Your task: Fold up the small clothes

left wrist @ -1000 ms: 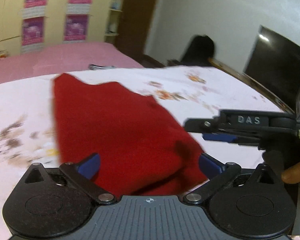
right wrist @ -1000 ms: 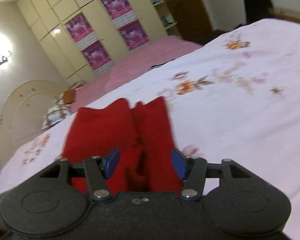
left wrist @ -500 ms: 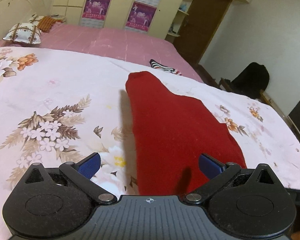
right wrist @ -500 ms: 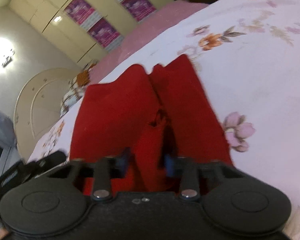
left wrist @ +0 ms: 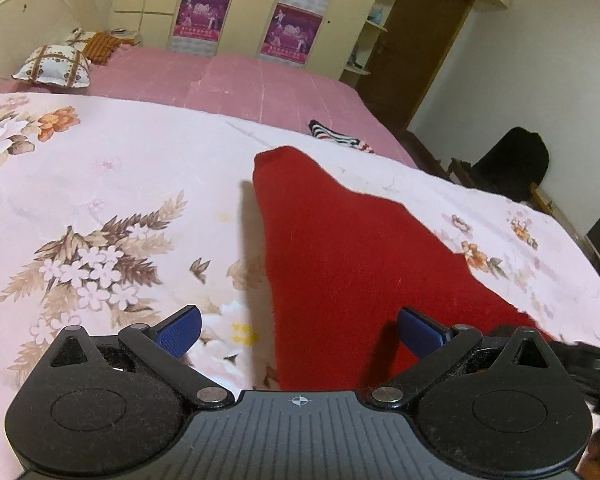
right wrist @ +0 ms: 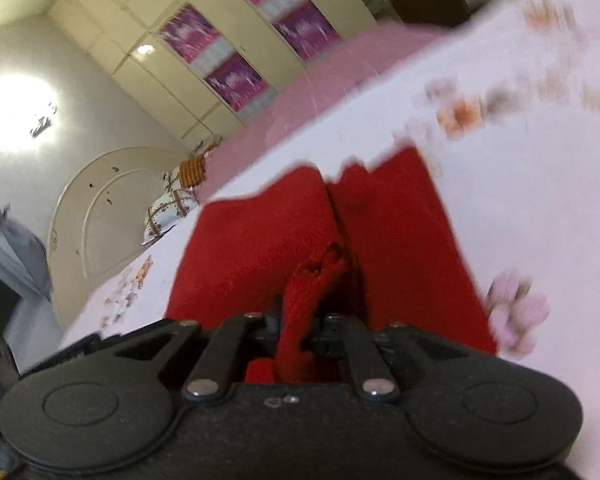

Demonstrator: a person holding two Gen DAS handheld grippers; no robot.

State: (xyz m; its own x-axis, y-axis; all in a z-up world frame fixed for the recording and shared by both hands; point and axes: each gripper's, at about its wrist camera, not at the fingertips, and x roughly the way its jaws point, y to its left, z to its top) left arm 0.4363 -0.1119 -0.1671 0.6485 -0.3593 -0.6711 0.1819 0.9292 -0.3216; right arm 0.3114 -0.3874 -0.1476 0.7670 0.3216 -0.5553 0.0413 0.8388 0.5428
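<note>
- Your left gripper [left wrist: 299, 330] stood wide open with nothing between its blue pads [left wrist: 179, 331], hovering low over the bed [left wrist: 100, 168] at the near edge of the red cloth [left wrist: 340, 264].
- From that gripper the cloth lay ahead and a little to the right: its left edge ran almost straight away from you, starting between the pads, while the right pad sat over the red itself.
- The cloth's long axis ran near to far, narrowing to a rounded tip at the far end, just short of a striped garment [left wrist: 336, 136].
- Your right gripper [right wrist: 298, 326] was clamped tight on a bunched ridge of the red cloth [right wrist: 256, 240], pinched at the near end on the seam where two red panels met.
- In the right view, the panels spread flat on the bed to either side of that ridge and ran away from the fingers.
- Judging from this, your right hand already had the near end; your left was the free one, nearest the left edge, and any fold would have to travel along that near-to-far axis.
</note>
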